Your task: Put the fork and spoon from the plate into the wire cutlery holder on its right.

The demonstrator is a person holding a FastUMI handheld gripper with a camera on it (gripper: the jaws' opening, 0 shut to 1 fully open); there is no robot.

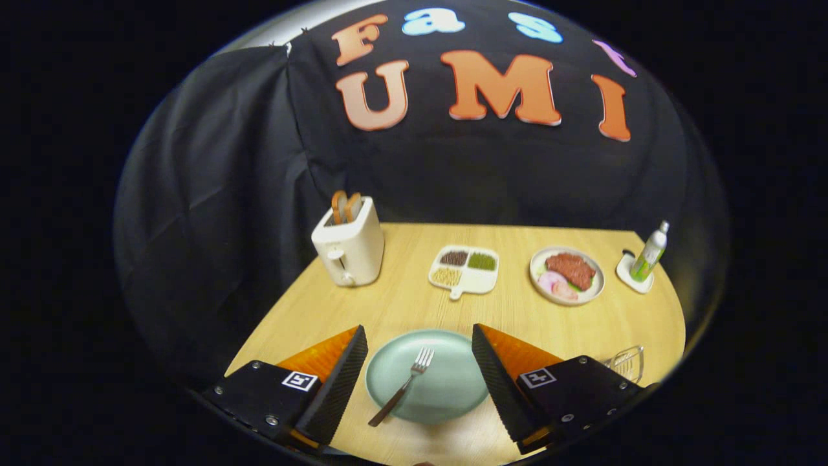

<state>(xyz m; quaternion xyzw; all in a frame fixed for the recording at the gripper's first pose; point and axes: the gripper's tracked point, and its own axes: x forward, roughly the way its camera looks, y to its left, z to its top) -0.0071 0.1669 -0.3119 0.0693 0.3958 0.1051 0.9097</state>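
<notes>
One fork (404, 385) lies on the plate (446, 388) between the wide-spread tool (419, 340) fingers.

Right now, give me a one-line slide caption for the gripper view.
Open gripper hovers over a green plate holding a fork, wire cutlery holder to its right.

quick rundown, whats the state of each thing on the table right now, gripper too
gripper: open, fingers spread either side of the plate, holding nothing
fork: lying on the plate, tines away from the gripper, handle over the near rim
plate: flat on the table, only the fork on it
wire cutlery holder: right of the plate, partly hidden, contents unclear
toaster: upright, two slices sticking up
bottle: upright on a small white stand
</notes>
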